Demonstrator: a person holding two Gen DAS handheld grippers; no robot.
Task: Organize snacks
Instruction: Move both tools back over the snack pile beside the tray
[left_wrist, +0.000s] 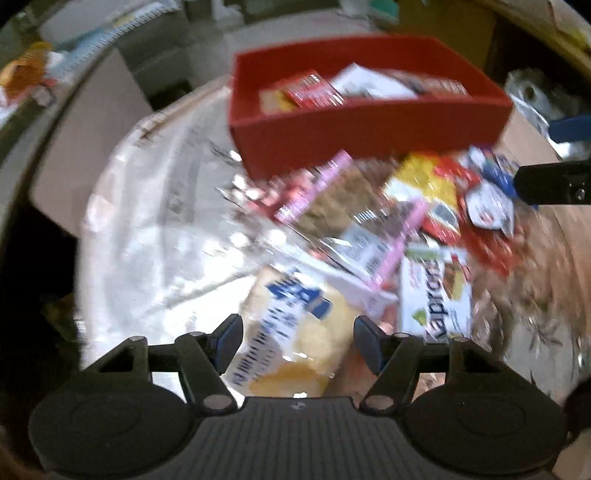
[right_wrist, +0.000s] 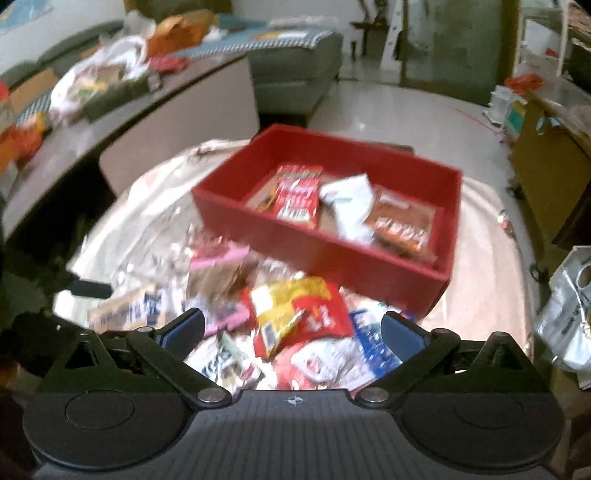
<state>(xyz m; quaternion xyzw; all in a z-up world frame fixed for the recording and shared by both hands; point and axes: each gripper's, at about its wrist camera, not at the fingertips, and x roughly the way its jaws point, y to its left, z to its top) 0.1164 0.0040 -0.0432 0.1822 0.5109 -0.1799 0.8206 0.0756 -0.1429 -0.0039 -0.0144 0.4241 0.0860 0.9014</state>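
Roughly a third done, by our estimate. We count three or four packets already in the red bin (right_wrist: 325, 236): a red-and-white wrapper (right_wrist: 299, 195), a crumpled white packet (right_wrist: 347, 206) and a brown foil pack (right_wrist: 402, 225). The bin sits ahead of both tools, past the loose pile. The bin is rigid, rectangular, straight-walled and matte; its contents lie loosely overlapped, not stacked.

Left to sort: the loose pile (left_wrist: 369, 236) between tools and bin. Directly ahead of our left gripper (left_wrist: 299, 332) lies a pale yellow bag with blue print (left_wrist: 295, 332), soft and glossy, apparently just below the fingers. To its right is a white carton with green lettering (left_wrist: 436, 299), flat-faced and stiff. Further ahead we see a clear pack with pink edges (left_wrist: 354, 221), crinkly film.

Ahead of our right gripper (right_wrist: 291, 328) a yellow-and-red pouch (right_wrist: 299, 314) lies on top of the pile, shiny and creased, with a blue-and-white wrapper (right_wrist: 373, 343) just to its right. Motion blur hides finer print.

Tool state: both jaw pairs stand spread wide, nothing between them; neither holds a snack.

Under everything is a glossy plastic table cover (left_wrist: 155, 229), wrinkled and reflective. Beyond the bin: pale floor, a grey sofa (right_wrist: 295, 77) and a long side table (right_wrist: 147, 110) with bags on it.
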